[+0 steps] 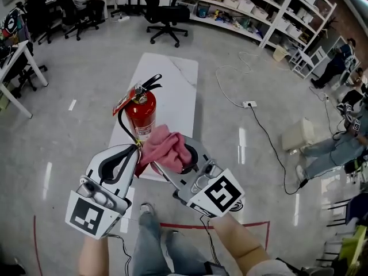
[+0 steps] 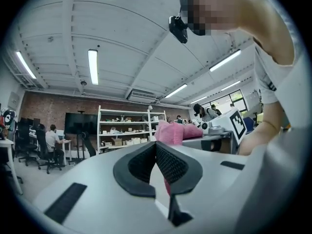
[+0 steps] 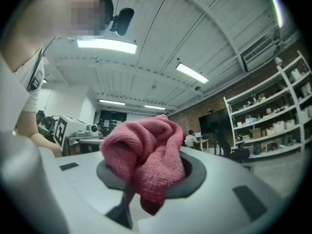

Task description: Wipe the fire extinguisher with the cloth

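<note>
A red fire extinguisher [image 1: 142, 112] with a black handle and hose stands upright on a white slab [image 1: 175, 76] on the floor. My right gripper [image 1: 185, 157] is shut on a bunched pink cloth [image 1: 164, 147], which sits against the extinguisher's near lower side. In the right gripper view the cloth [image 3: 145, 152] bulges out of the right gripper [image 3: 146, 182]. My left gripper [image 1: 135, 149] is shut beside the cloth, close to the extinguisher's base and hose. In the left gripper view the left gripper [image 2: 157, 165] has its pads together, with the cloth [image 2: 171, 130] just beyond. Neither gripper view shows the extinguisher.
Black office chairs [image 1: 164, 16] and long white shelves [image 1: 253, 10] stand at the back. A power strip [image 1: 249, 104] with cables lies on the floor to the right, near a pale box [image 1: 299, 134] and seated people [image 1: 339, 145]. Red tape [image 1: 241, 226] marks the floor by my feet.
</note>
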Tool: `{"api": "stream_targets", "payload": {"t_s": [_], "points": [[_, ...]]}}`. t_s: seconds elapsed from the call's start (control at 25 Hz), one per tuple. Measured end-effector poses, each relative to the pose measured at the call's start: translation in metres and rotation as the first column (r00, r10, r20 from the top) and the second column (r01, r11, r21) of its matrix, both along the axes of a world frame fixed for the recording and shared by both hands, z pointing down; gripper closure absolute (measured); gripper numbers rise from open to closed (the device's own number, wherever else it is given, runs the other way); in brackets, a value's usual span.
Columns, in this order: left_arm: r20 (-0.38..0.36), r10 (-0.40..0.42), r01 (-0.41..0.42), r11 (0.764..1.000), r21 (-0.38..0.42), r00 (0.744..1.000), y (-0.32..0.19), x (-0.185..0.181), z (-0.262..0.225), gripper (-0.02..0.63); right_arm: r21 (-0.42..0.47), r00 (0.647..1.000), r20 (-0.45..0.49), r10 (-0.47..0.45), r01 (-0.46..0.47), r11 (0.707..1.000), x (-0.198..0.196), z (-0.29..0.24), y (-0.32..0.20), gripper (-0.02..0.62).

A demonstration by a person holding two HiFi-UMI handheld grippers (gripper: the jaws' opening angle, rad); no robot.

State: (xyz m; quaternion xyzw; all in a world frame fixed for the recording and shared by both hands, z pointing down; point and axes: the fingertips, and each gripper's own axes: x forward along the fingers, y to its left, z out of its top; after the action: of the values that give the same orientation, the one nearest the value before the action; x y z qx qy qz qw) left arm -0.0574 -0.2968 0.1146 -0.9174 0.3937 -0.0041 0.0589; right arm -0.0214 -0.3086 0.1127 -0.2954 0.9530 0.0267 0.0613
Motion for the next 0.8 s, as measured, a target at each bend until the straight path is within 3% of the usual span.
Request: {"api": "stream_targets", "payload": {"t_s": [0.28,0.8], "points": [[-0.009,-0.002,0.002,0.999,0.053,1.000,0.057,0.013,-0.082,0.598,0.000,1.000,-0.011,-0.005,0.005,1.000,0.013,-0.068,0.061,0.457],[-0.025,0.002,-0.001,1.000,0.016,1.000,0.125,0.037,-0.095,0.598,0.011,0.999,-0.052,-0.003,0.003,1.000,0.036,-0.090,0.116,0.457]]}}
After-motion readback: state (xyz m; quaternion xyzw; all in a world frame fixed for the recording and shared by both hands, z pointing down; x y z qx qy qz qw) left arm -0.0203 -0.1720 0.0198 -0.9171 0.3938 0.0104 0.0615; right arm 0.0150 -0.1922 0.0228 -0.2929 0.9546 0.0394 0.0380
